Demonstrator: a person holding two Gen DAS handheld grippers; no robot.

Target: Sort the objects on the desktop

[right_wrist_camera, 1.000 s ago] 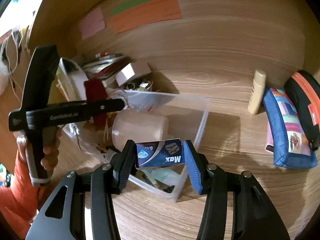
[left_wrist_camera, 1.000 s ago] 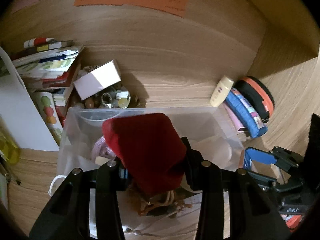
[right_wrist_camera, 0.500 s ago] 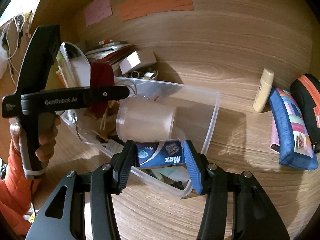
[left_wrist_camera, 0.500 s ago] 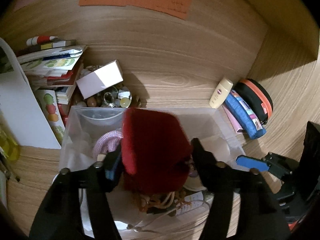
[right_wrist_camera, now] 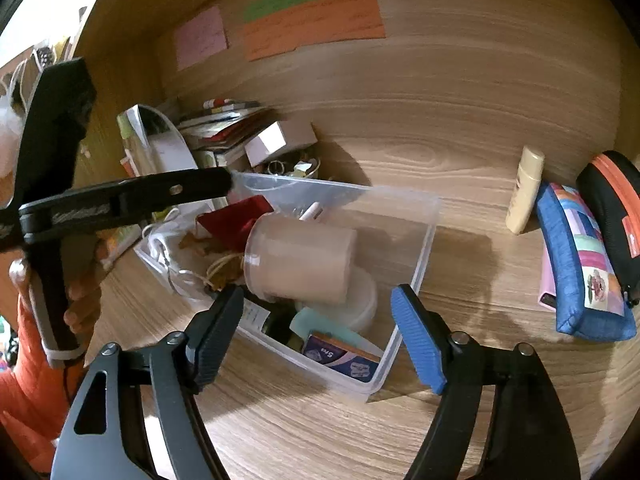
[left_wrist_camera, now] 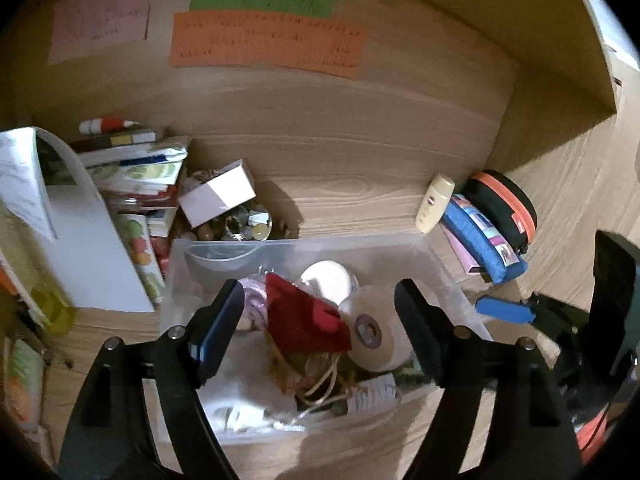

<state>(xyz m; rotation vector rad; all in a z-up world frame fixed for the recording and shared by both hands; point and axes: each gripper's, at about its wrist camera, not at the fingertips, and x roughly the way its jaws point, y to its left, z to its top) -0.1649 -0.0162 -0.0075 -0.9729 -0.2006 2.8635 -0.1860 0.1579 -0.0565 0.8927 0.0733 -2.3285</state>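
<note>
A clear plastic bin [left_wrist_camera: 430, 248] [right_wrist_camera: 424, 240] stands on the wooden desk and holds several items. A red pouch [left_wrist_camera: 304, 320] [right_wrist_camera: 232, 222] lies in it beside a beige roll [left_wrist_camera: 378, 332] [right_wrist_camera: 300, 258]. A small blue "Max" box [right_wrist_camera: 340, 360] lies at the bin's near corner. My left gripper [left_wrist_camera: 320, 328] is open above the bin, over the pouch. My right gripper [right_wrist_camera: 318, 336] is open above the bin's near corner, over the blue box. The left gripper also shows in the right wrist view [right_wrist_camera: 228, 180].
A stack of booklets [left_wrist_camera: 132, 168], a white box [left_wrist_camera: 218, 196] and a dish of trinkets [left_wrist_camera: 240, 228] sit behind the bin at left. A cream bottle [right_wrist_camera: 526, 190], a blue pencil case [right_wrist_camera: 580, 272] and a black-orange case [right_wrist_camera: 612, 208] lie right. Paper notes [left_wrist_camera: 264, 40] hang on the back wall.
Both grippers opened. The red pouch dropped from the left gripper into the bin, and the blue box dropped from the right gripper into the bin's near corner.
</note>
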